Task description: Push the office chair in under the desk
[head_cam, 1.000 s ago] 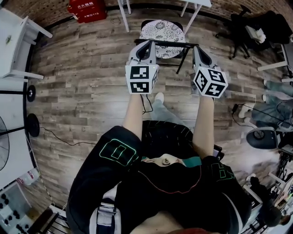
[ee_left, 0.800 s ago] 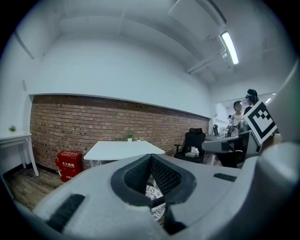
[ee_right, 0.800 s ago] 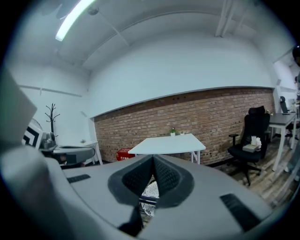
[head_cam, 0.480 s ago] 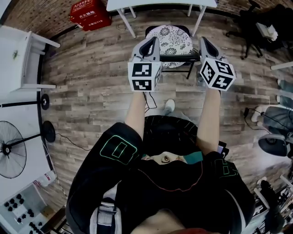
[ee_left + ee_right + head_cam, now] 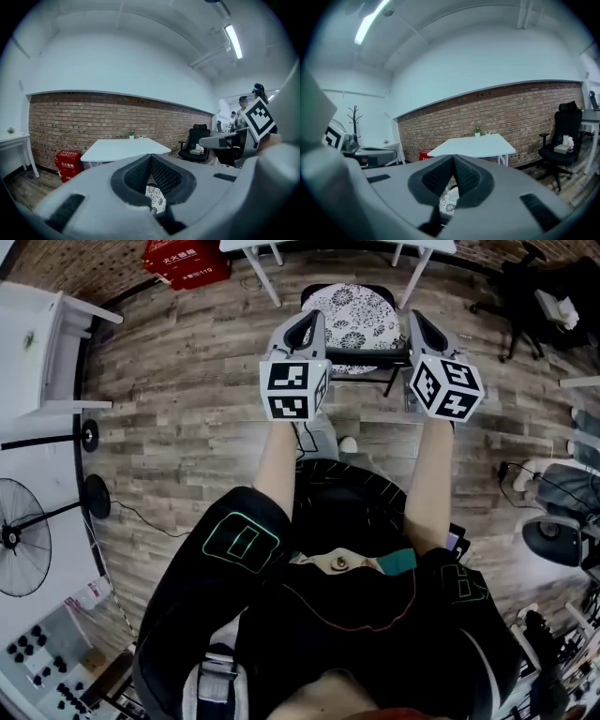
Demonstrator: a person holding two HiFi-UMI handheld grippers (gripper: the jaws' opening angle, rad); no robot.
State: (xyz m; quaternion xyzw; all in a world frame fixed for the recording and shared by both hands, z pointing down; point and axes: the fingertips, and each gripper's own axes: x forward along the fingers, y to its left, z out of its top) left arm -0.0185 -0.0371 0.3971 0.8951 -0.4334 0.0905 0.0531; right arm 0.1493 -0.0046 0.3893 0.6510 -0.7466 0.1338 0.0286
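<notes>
Chair stands close, its back bar between the left gripper and right gripper, both squeezed tight with nothing inside. Its flowery seat points at the white desk just beyond.

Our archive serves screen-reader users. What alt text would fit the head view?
Seen from above, a person holds left tongs and right tongs, both shut, at the black back rail of a floral-seated chair facing a white desk at the top edge. A red box sits upper left on the wood floor.
</notes>
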